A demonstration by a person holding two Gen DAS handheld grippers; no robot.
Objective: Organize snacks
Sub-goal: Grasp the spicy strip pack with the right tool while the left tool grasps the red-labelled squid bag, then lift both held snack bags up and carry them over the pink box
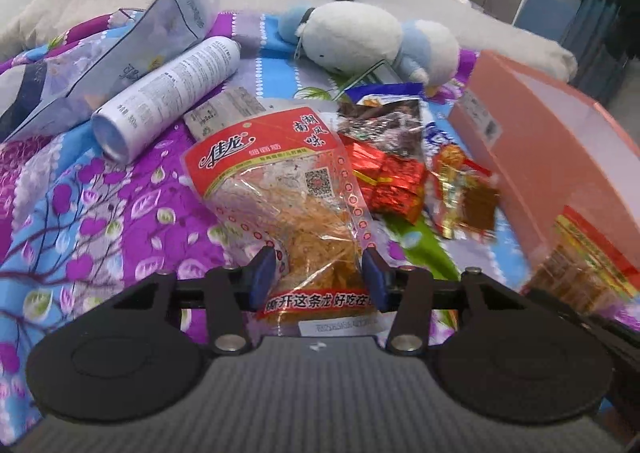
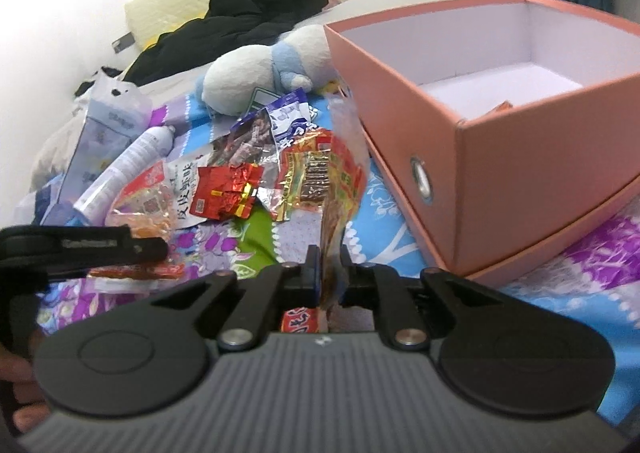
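Note:
In the left wrist view my left gripper (image 1: pixel 319 275) is shut on a clear bag of orange snack with a red label (image 1: pixel 276 173), its blue pads pressing both sides of the lower part. In the right wrist view my right gripper (image 2: pixel 329 269) is shut on a thin red and yellow snack packet (image 2: pixel 334 229), held edge-on and standing up from the jaws. An open pink box (image 2: pixel 500 157) sits just right of it, white inside, with a small packet in one corner. More snack packets (image 2: pixel 226 189) lie heaped on the flowered bedspread (image 1: pixel 100 213).
A white spray can (image 1: pixel 168 97), a pale pouch (image 1: pixel 160 25) and a white and blue plush toy (image 1: pixel 360 37) lie behind the snacks. The pink box (image 1: pixel 560 141) fills the right side. Black clothes (image 2: pixel 240 17) and pillows sit farther back. A hand shows at the lower left.

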